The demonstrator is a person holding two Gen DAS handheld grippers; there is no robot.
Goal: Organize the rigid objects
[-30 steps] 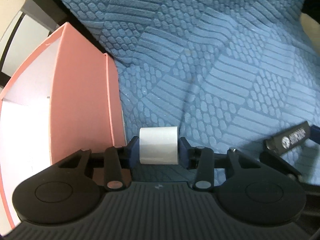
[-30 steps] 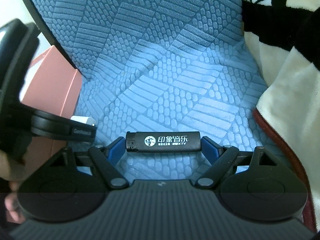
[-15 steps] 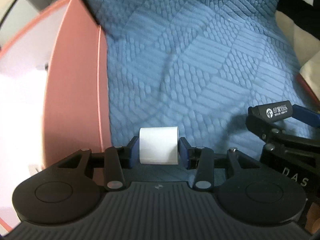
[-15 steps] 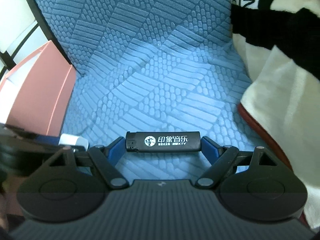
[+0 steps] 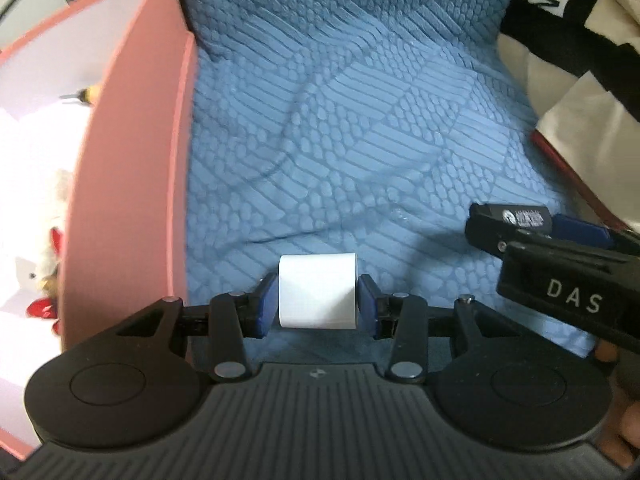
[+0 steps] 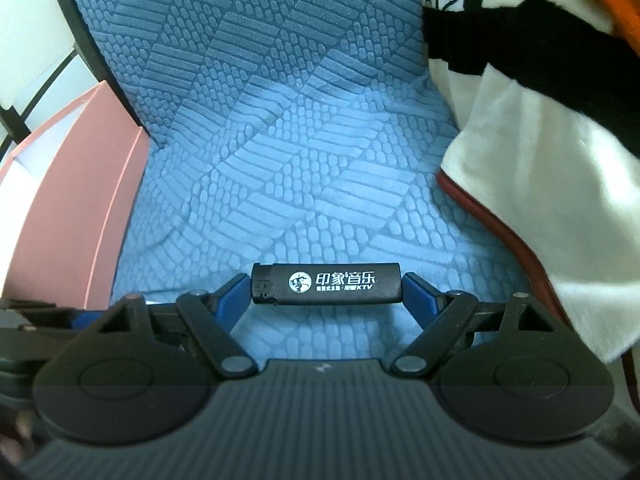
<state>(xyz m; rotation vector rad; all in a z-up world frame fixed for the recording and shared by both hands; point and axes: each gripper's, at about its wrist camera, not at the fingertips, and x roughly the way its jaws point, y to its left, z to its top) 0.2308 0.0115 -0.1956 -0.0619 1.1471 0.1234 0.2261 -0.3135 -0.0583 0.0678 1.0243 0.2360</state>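
Note:
My left gripper [image 5: 317, 305] is shut on a small white block [image 5: 317, 291] and holds it above the blue quilted surface [image 5: 360, 120], just right of the pink box [image 5: 132, 184]. My right gripper [image 6: 326, 294] is shut on a black lighter [image 6: 326, 283] with white print, held crosswise between its blue pads. The lighter [image 5: 510, 218] and the right gripper also show at the right of the left wrist view. The pink box [image 6: 76, 208] stands at the left of the right wrist view.
Inside the pink box lie a small white and red toy [image 5: 50, 248] and a yellow-tipped item [image 5: 86, 94]. A white and black cloth with a dark red edge [image 6: 540, 160] lies at the right.
My left gripper has swung so the box's inside and the right gripper show more. The right gripper has shifted a little; both grips are unchanged.

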